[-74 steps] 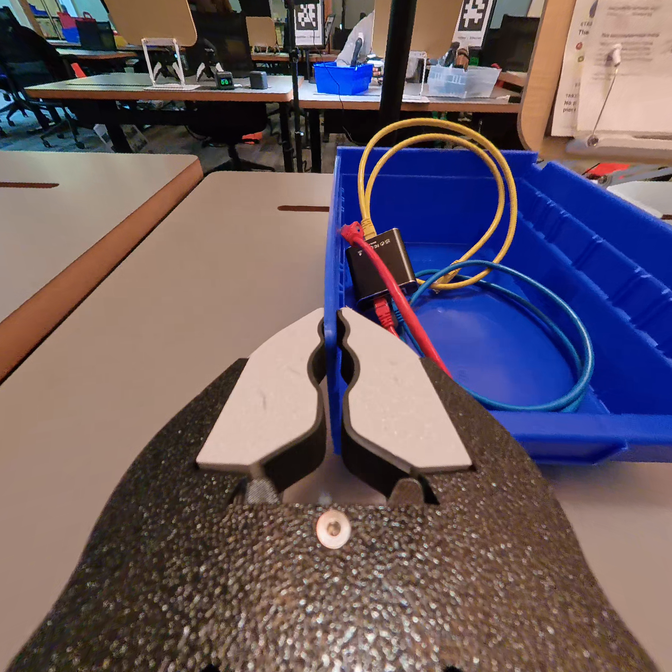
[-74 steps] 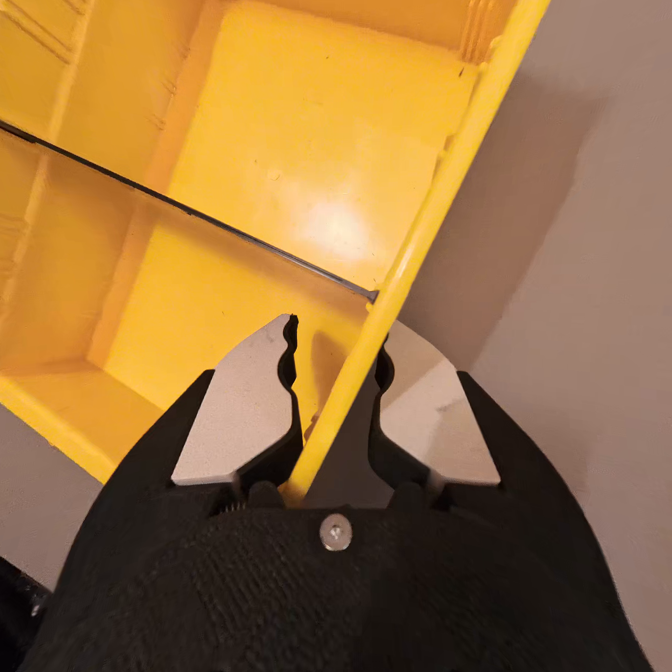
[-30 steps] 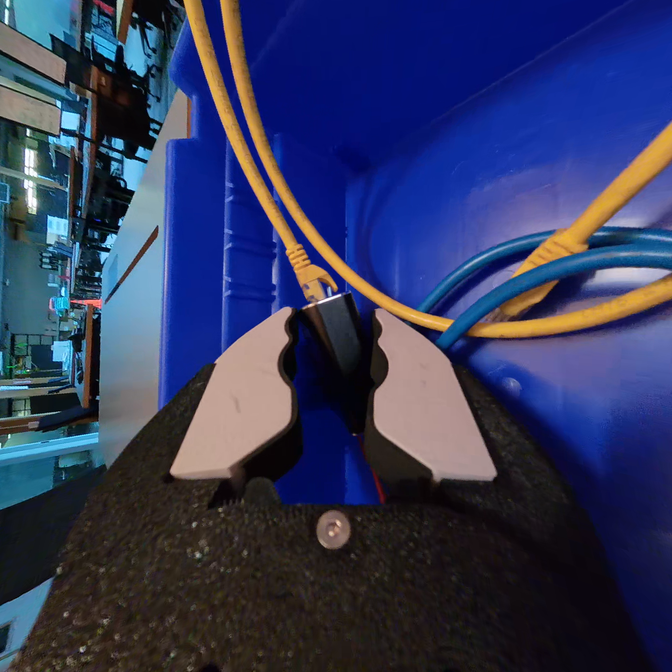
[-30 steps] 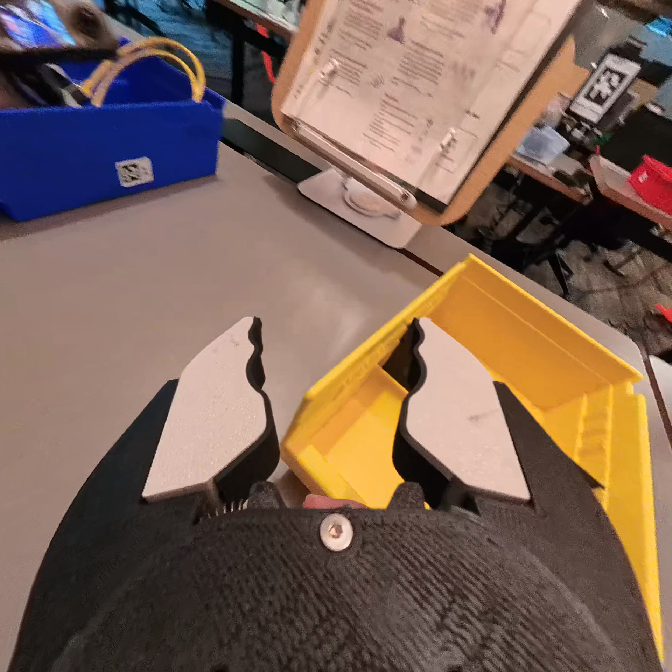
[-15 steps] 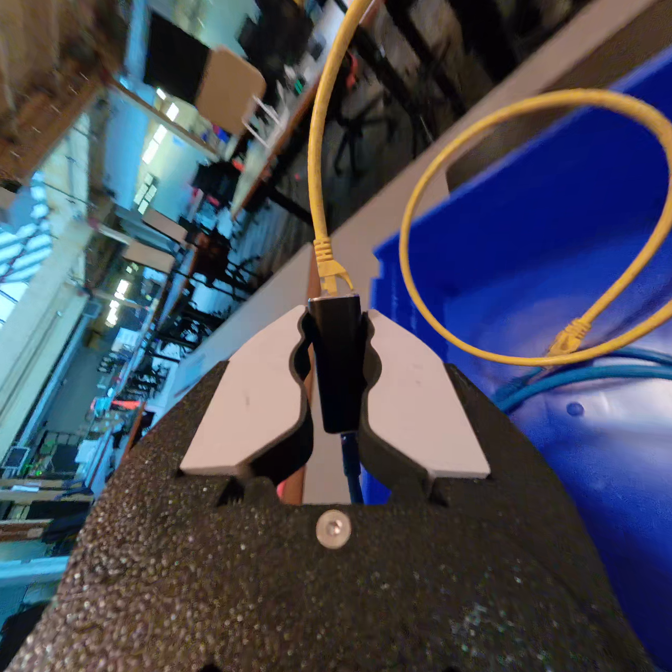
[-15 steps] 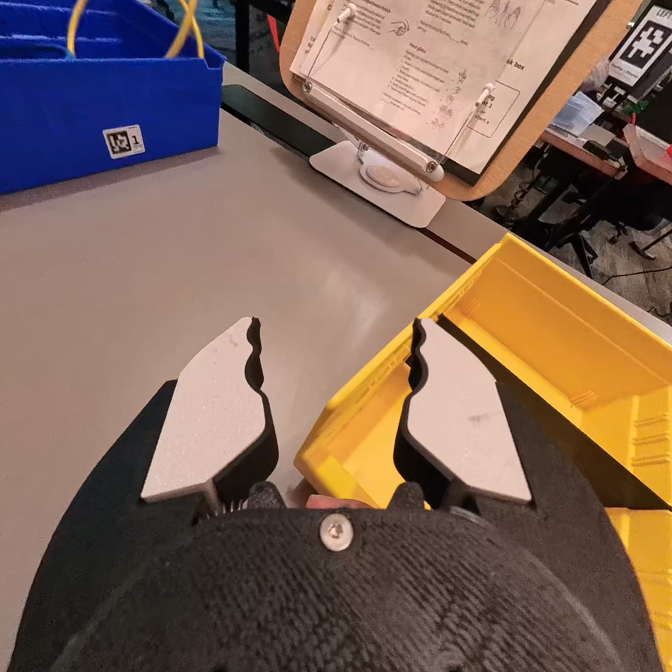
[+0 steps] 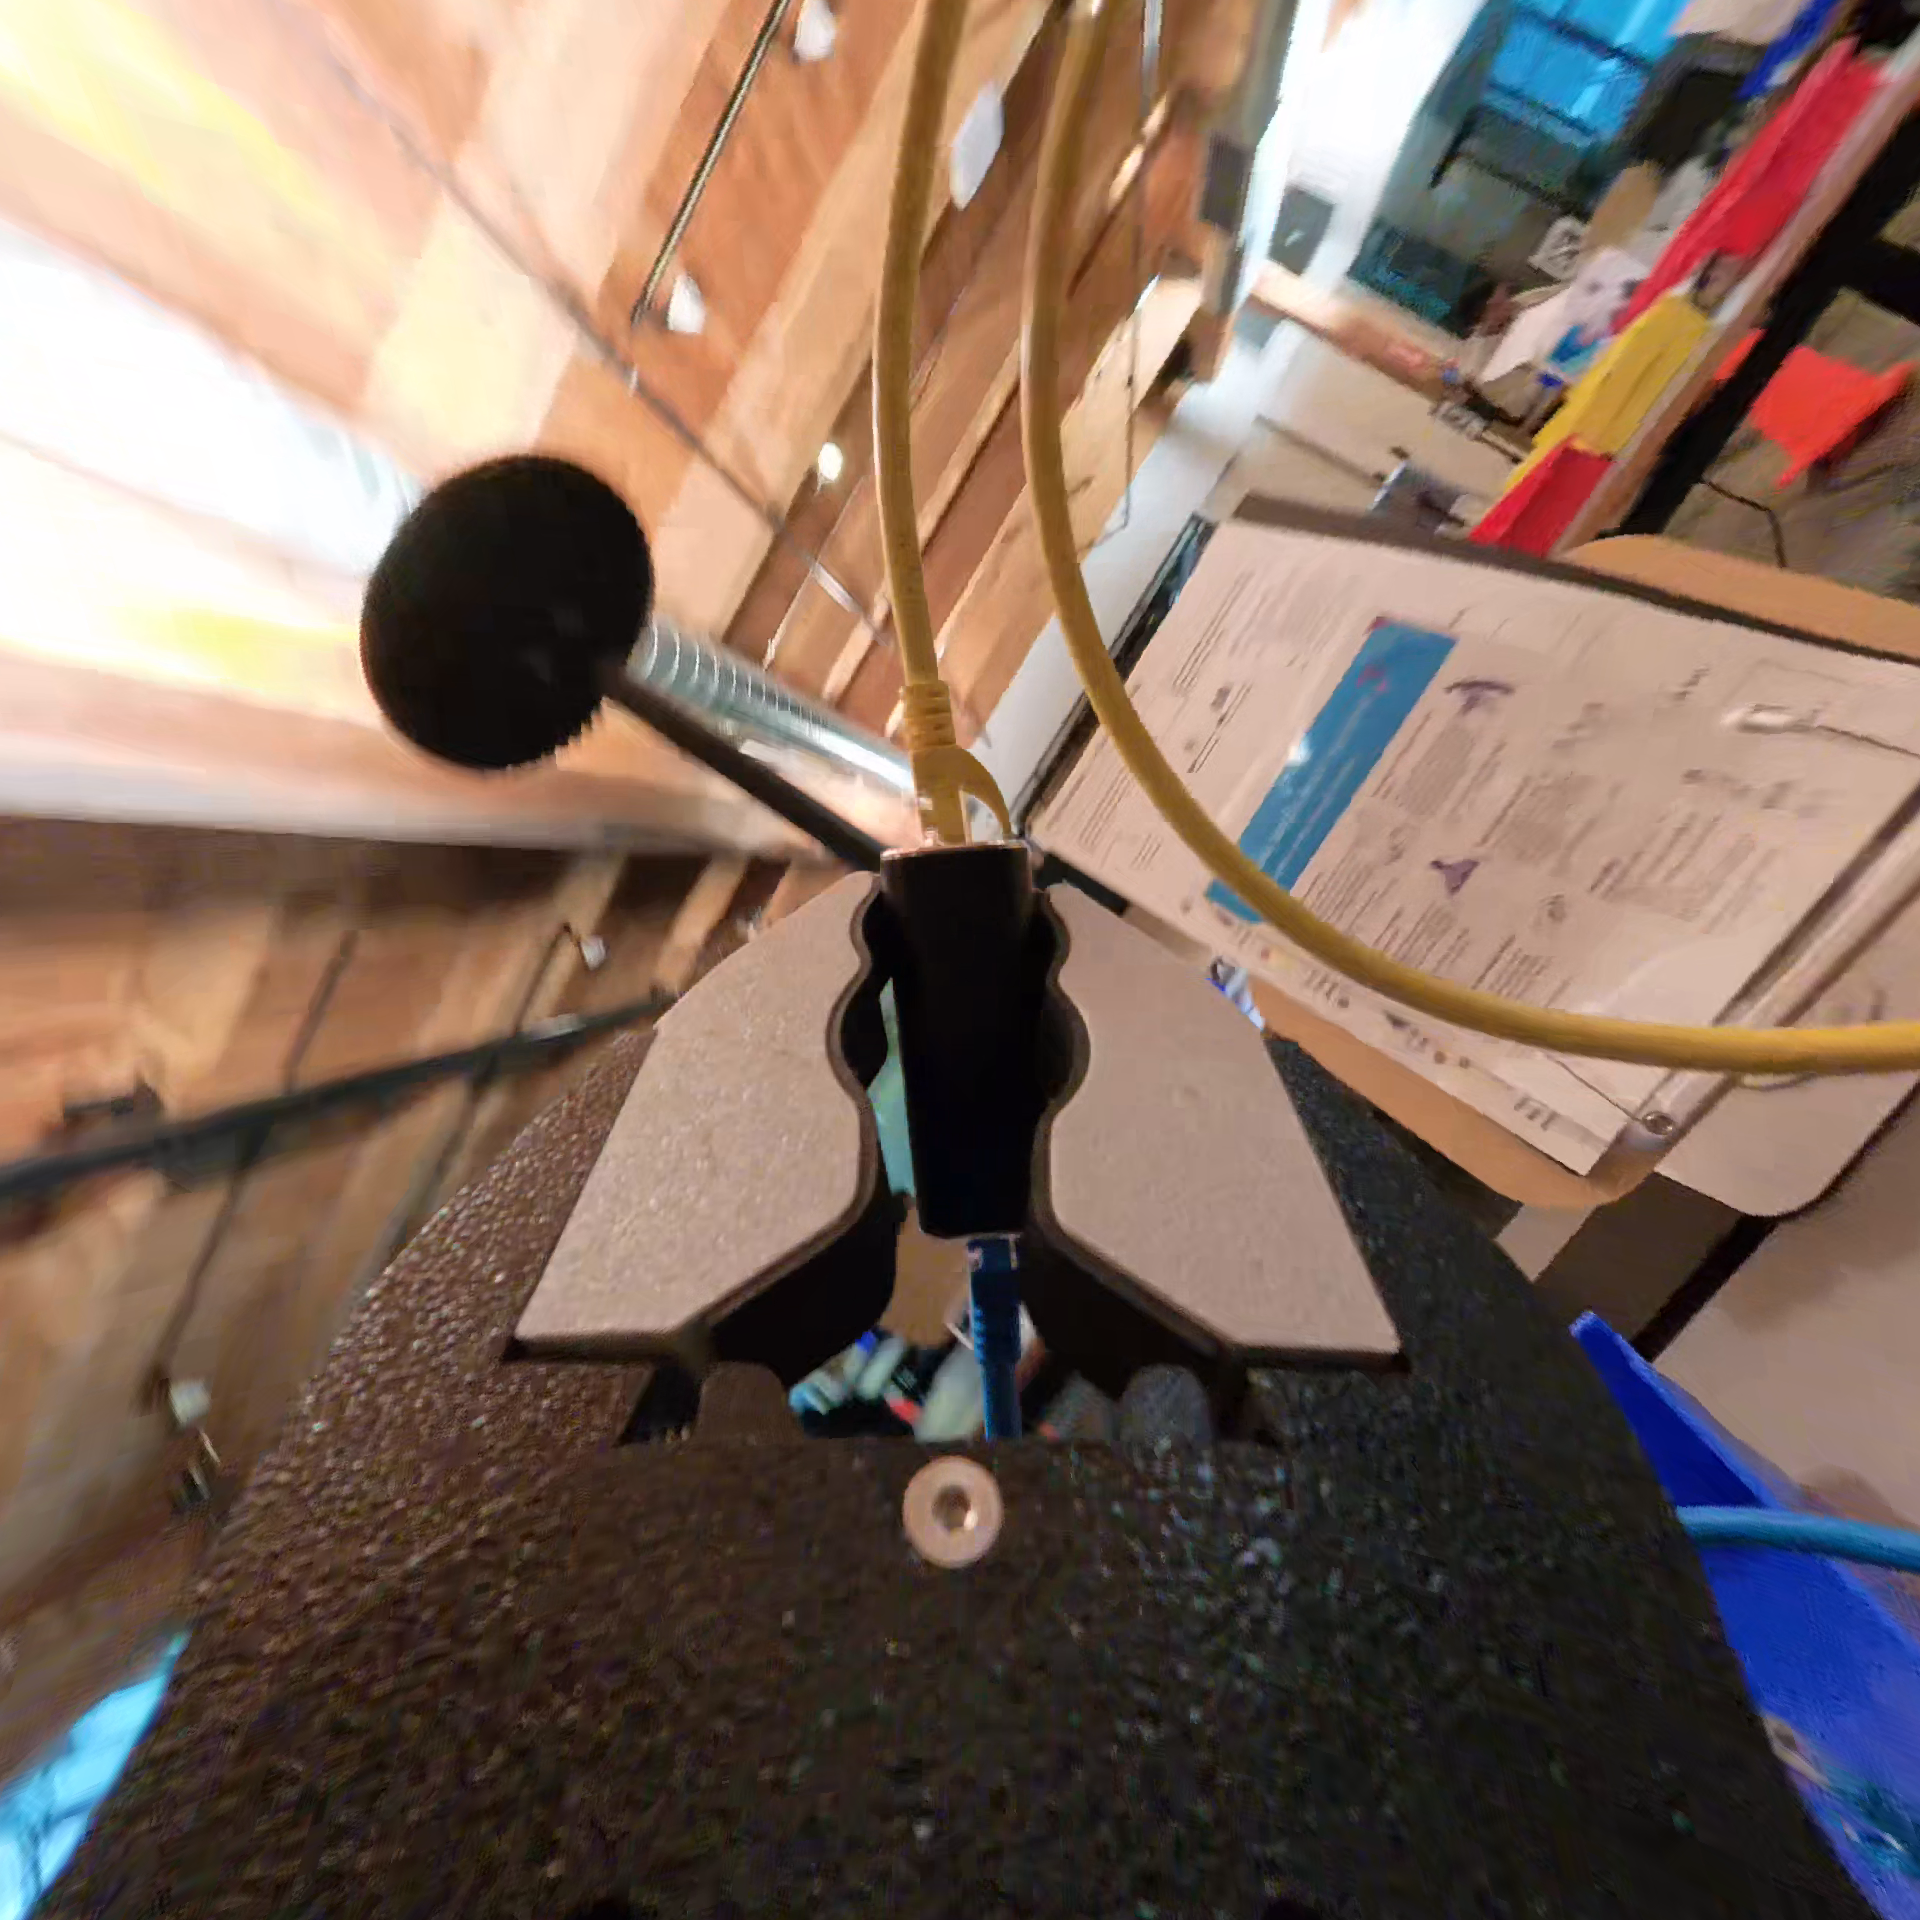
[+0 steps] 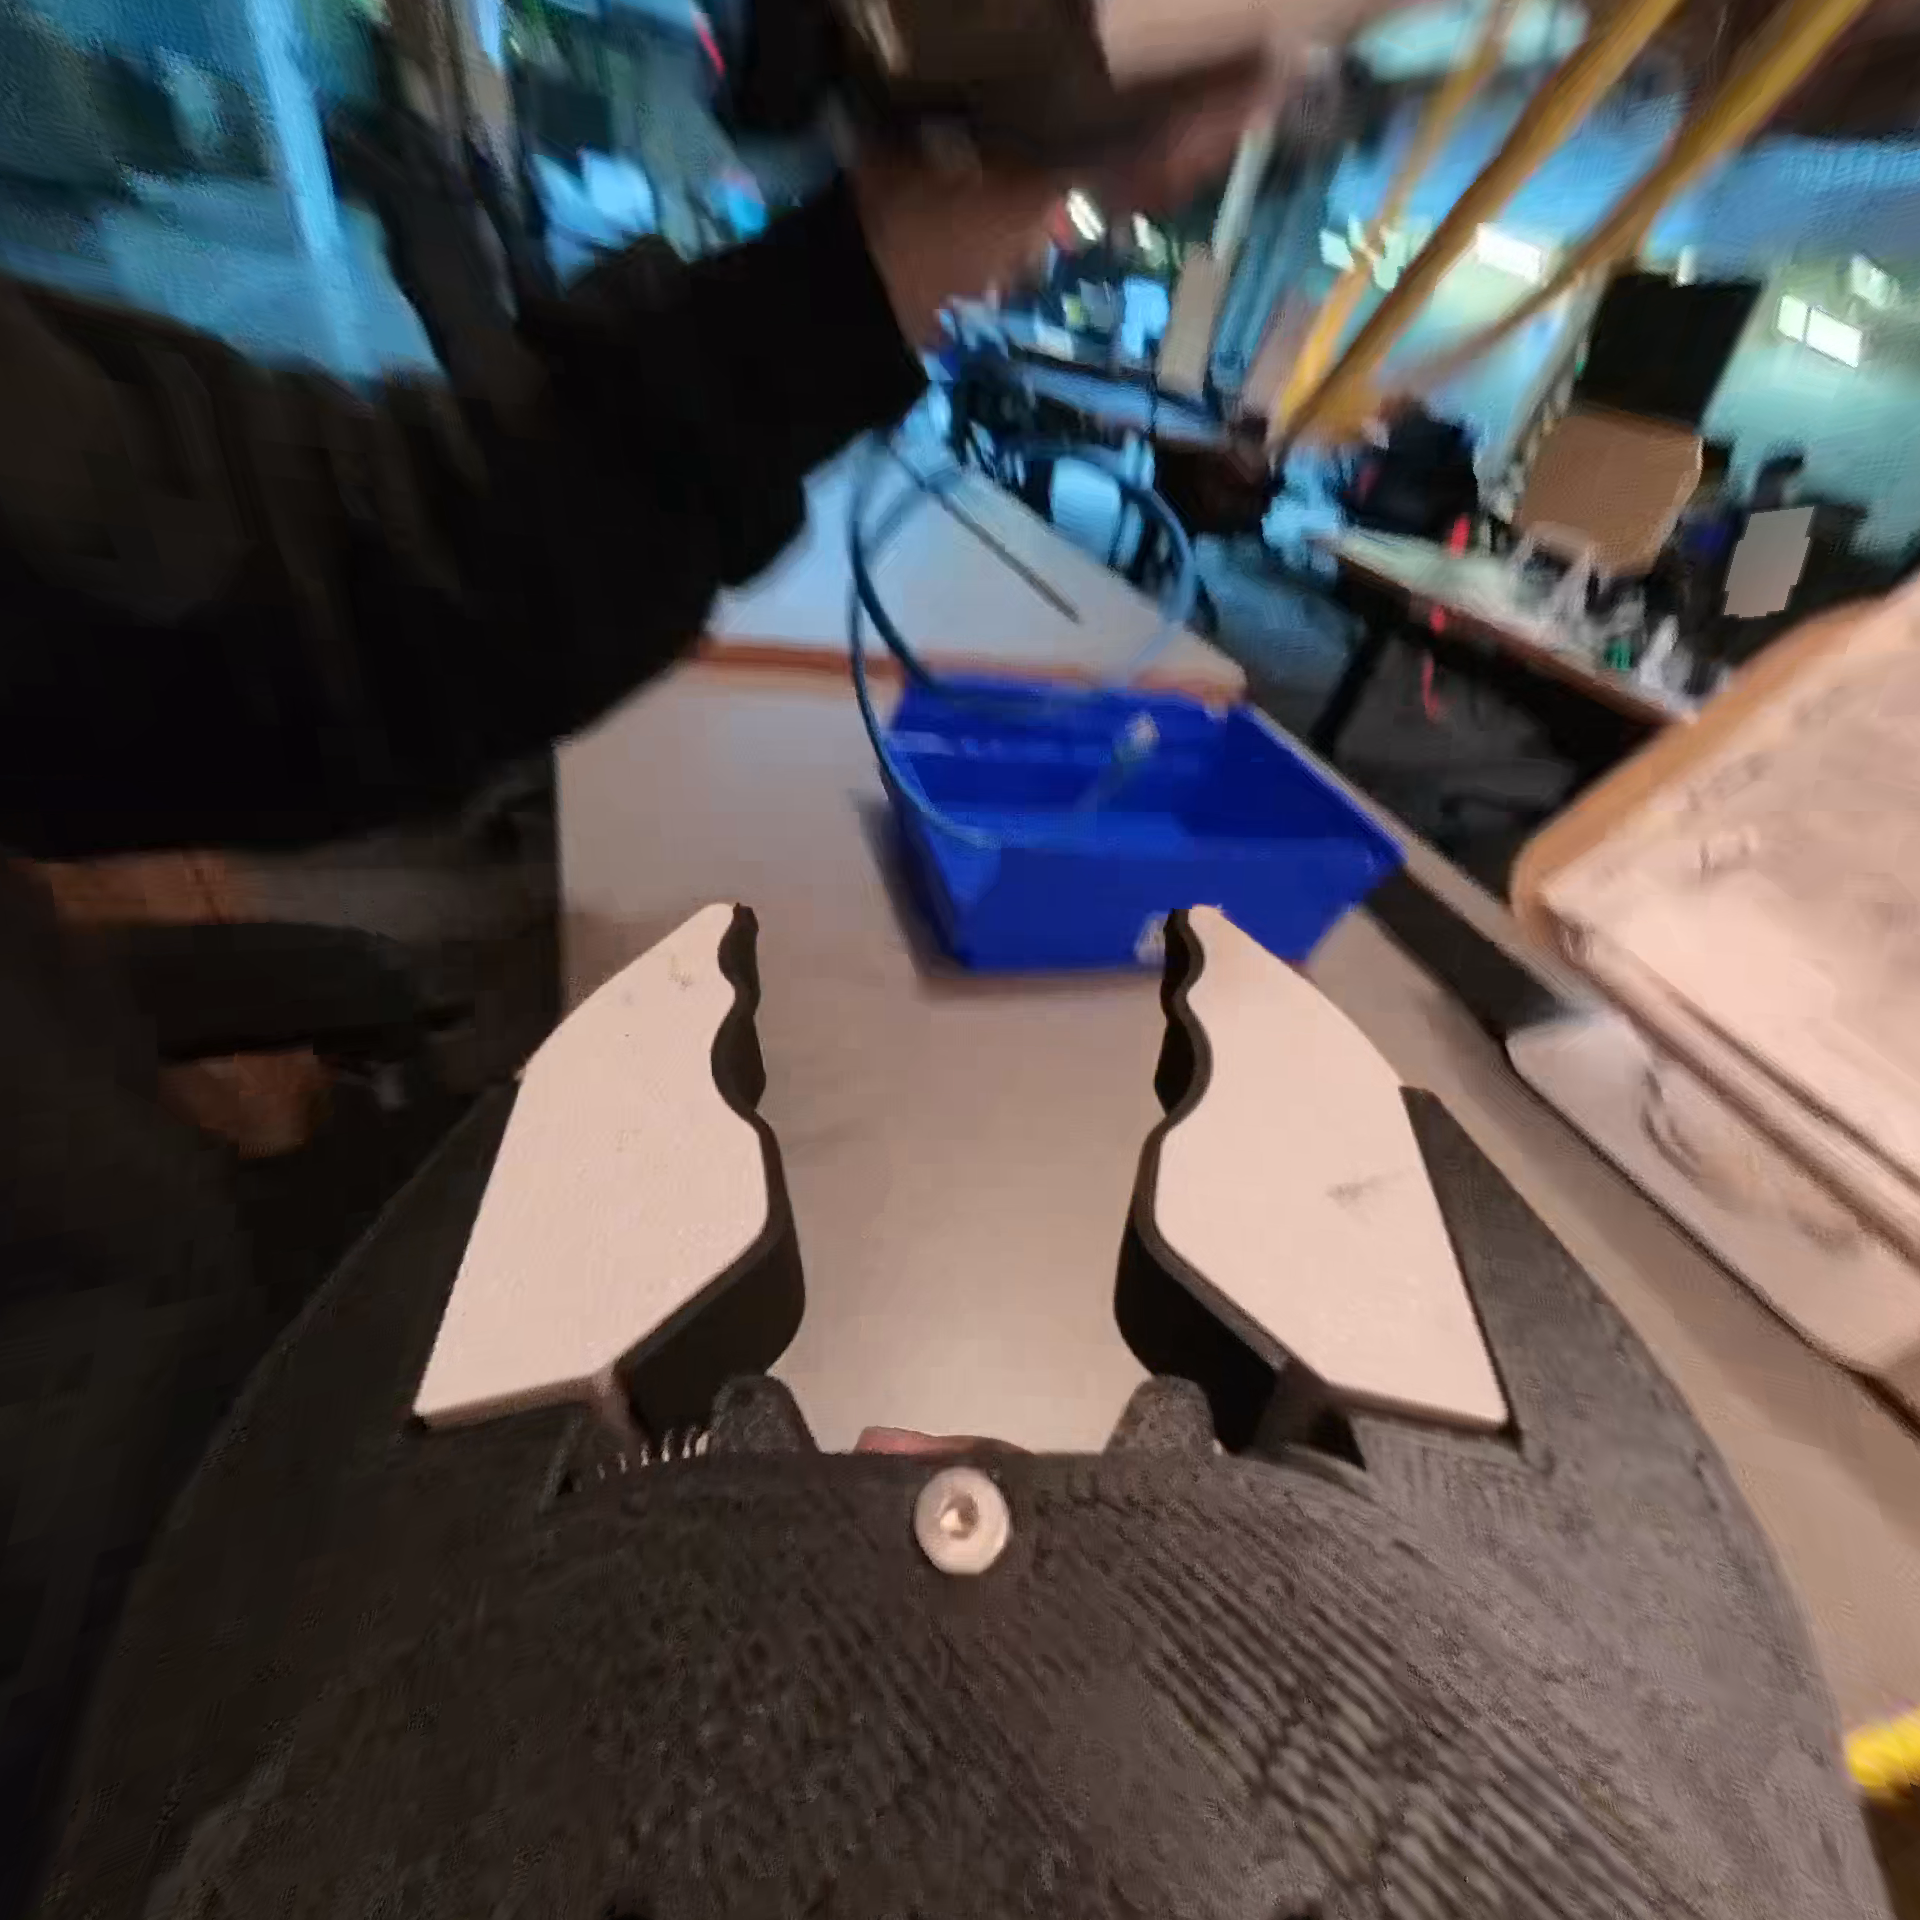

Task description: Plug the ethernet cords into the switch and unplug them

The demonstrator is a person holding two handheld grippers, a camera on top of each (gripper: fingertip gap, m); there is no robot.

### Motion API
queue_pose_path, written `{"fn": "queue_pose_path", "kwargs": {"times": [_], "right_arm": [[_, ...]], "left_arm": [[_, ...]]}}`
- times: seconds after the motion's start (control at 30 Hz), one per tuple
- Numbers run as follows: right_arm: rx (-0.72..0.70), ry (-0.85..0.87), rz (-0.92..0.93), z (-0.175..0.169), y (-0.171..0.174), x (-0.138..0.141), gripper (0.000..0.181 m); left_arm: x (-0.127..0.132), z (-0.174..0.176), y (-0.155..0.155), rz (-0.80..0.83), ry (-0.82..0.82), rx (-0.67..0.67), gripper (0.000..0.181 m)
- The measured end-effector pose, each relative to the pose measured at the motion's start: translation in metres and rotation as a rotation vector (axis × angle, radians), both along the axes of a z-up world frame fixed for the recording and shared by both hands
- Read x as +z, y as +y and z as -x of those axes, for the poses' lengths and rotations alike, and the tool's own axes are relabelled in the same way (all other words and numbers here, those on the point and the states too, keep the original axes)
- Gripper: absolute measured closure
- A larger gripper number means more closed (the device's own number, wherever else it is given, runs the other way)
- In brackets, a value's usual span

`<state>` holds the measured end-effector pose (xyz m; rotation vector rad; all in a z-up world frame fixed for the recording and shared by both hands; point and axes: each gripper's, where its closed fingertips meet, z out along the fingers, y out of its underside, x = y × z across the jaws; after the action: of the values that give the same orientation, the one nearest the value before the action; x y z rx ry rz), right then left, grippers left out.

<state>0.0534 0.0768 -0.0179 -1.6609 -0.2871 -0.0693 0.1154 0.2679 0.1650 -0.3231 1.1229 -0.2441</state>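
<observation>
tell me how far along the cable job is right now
Already plugged: the yellow cord and the blue cord sit in opposite ends of the black switch. In hand: the left gripper clamps the switch, raised above the blue bin. Left: the unplugging; the right gripper is open and empty.

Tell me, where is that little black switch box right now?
In the left wrist view the black switch sits clamped between the left tongs, lifted up in the air, with the yellow cord plugged into its far end and a blue cord at its near end.
</observation>
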Motion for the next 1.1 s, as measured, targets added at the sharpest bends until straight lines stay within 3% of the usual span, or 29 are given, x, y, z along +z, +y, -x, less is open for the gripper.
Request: {"fn": "queue_pose_path", "kwargs": {"times": [0.13, 0.17, 0.23, 0.3, 0.33, 0.47, 0.53, 0.6, 0.67, 0.8, 0.93, 1.03, 1.1], "right_arm": [[0.082, 0.087, -0.23, 0.045, -0.018, 0.057, 0.115], [0.047, 0.111, -0.272, 0.041, -0.023, 0.066, 0.112], [-0.014, 0.086, -0.281, 0.032, -0.038, 0.072, 0.124], [-0.086, 0.033, -0.195, 0.019, -0.056, 0.069, 0.107], [-0.161, -0.011, -0.17, 0.006, -0.069, 0.069, 0.102], [-0.721, -0.178, -0.205, -0.083, -0.139, 0.084, 0.087], [-0.788, -0.208, -0.243, -0.09, -0.161, 0.093, 0.085], [-0.734, -0.186, -0.319, -0.082, -0.166, 0.103, 0.087], [-0.571, -0.187, -0.308, -0.074, -0.146, 0.094, 0.089], [-0.261, -0.055, -0.058, -0.081, -0.08, 0.017, 0.097], [-0.206, -0.022, 0.032, -0.098, -0.047, -0.029, 0.106], [-0.054, -0.002, 0.171, -0.074, -0.039, -0.054, 0.119], [-0.072, -0.073, 0.207, -0.072, -0.033, -0.062, 0.115]], "left_arm": [[-0.04, -0.011, -0.073, -0.188, 0.065, -0.073, 0.157], [-0.054, -0.015, -0.087, -0.234, 0.087, -0.073, 0.156], [-0.079, -0.024, -0.107, -0.305, 0.137, -0.049, 0.156], [-0.101, -0.035, -0.118, -0.361, 0.177, -0.02, 0.156], [-0.11, -0.04, -0.123, -0.391, 0.193, -0.011, 0.156], [-0.149, -0.061, -0.145, -0.477, 0.291, -0.01, 0.156], [-0.171, -0.069, -0.158, -0.551, 0.349, -0.005, 0.156], [-0.189, -0.071, -0.176, -0.6, 0.363, -0.046, 0.156], [-0.201, -0.069, -0.193, -0.623, 0.368, -0.095, 0.156], [-0.208, -0.057, -0.22, -0.699, 0.316, -0.175, 0.157], [-0.213, -0.042, -0.23, -0.76, 0.288, -0.214, 0.157], [-0.222, -0.035, -0.229, -0.798, 0.293, -0.224, 0.157], [-0.226, -0.035, -0.226, -0.812, 0.294, -0.215, 0.157]]}}
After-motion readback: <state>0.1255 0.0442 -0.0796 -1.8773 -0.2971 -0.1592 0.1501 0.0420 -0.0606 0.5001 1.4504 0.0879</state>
